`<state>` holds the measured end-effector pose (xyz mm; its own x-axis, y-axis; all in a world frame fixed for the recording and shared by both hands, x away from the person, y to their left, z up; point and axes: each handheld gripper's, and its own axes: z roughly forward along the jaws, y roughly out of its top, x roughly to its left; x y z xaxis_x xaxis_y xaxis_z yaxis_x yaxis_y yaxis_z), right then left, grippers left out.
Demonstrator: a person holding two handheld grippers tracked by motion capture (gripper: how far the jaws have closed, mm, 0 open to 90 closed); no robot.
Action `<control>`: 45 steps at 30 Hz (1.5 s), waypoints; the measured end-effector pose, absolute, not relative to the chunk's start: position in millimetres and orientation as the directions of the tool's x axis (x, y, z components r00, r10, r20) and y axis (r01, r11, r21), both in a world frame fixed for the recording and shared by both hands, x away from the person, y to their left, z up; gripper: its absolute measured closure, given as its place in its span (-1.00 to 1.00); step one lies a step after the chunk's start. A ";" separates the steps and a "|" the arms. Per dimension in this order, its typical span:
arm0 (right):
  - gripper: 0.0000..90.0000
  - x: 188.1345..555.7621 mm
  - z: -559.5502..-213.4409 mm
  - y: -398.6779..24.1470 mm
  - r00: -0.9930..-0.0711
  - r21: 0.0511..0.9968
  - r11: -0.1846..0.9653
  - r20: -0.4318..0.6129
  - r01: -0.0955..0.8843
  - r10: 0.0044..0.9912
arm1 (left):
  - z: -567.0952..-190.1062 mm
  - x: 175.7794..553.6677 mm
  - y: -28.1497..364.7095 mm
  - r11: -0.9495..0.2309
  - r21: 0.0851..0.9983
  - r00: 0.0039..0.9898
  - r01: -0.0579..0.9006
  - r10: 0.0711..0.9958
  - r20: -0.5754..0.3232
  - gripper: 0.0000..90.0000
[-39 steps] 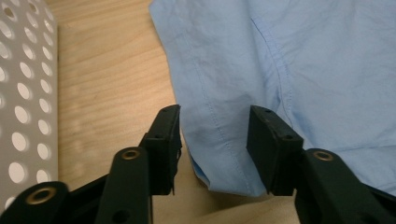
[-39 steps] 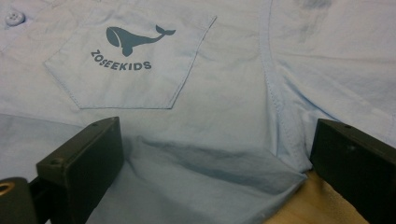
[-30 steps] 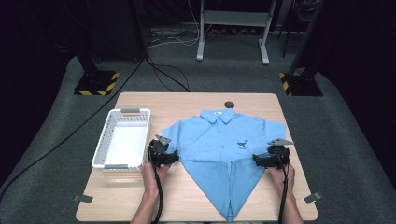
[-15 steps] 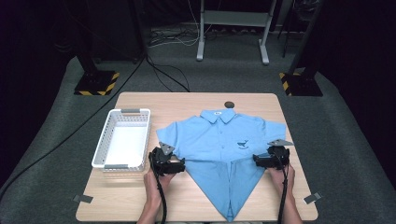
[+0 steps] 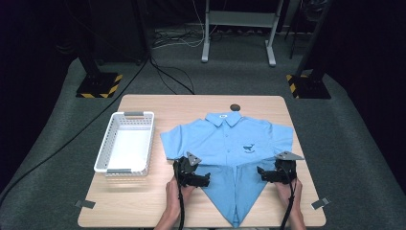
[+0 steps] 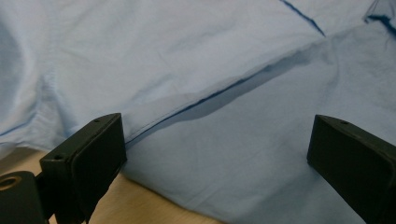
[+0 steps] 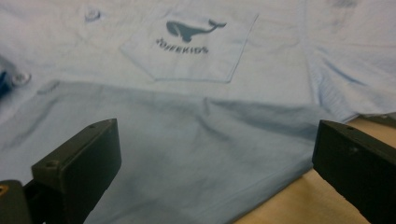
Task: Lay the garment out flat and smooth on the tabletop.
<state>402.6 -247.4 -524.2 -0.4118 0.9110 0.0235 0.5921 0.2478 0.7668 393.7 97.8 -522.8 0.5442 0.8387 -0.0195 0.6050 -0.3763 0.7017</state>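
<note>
While both forearms come in from the table's near edge, the left gripper [image 5: 203,179] lies low on the folded left flap of the blue shirt [image 5: 230,143]; its jaws have just been opening and stand apart, fabric beneath them but unpinched. The right gripper [image 5: 264,173] is released too, seemingly just over the right flap's edge. Bare tabletop [image 5: 143,201] flanks the shirt's near point, beside the white basket [image 5: 125,143]. Since a second ago, the left gripper has shifted inward.

A white basket [image 5: 125,143] sits on the wooden table [image 5: 158,104], left side.
</note>
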 end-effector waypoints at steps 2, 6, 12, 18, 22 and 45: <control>-0.96 402.0 -525.6 -242.6 -0.409 0.745 0.278 -0.007 0.606 0.913 | -525.2 393.9 93.3 -0.391 0.696 0.546 0.602 0.838 -0.002 -0.94; -0.96 405.3 -526.9 -241.7 -0.385 0.724 0.270 -0.006 0.635 0.923 | -526.0 398.0 89.9 -0.393 0.703 0.552 0.592 0.834 0.001 -0.94; -0.97 409.3 -526.9 -243.9 -0.339 0.719 0.229 0.010 0.657 0.941 | -527.0 410.9 86.2 -0.396 0.709 0.563 0.583 0.827 -0.001 -0.97; -0.97 415.3 -526.5 -245.2 -0.307 0.716 0.207 0.010 0.667 0.952 | -527.7 420.6 83.4 -0.397 0.715 0.570 0.576 0.822 -0.002 -0.99; -0.96 418.6 -526.2 -245.8 -0.295 0.714 0.198 0.013 0.672 0.955 | -527.7 430.0 80.3 -0.391 0.717 0.564 0.577 0.826 -0.003 -0.99; -0.90 413.6 -504.8 -207.7 -0.389 0.711 0.303 -0.046 0.634 0.920 | -527.5 438.0 76.7 -0.381 0.717 0.550 0.584 0.835 -0.004 -0.99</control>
<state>413.6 -207.7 -504.8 -0.3889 0.9202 -0.0456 0.6341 0.3032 0.7113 438.0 76.7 -527.5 0.5498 0.8353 -0.0035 0.5839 -0.3813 0.7167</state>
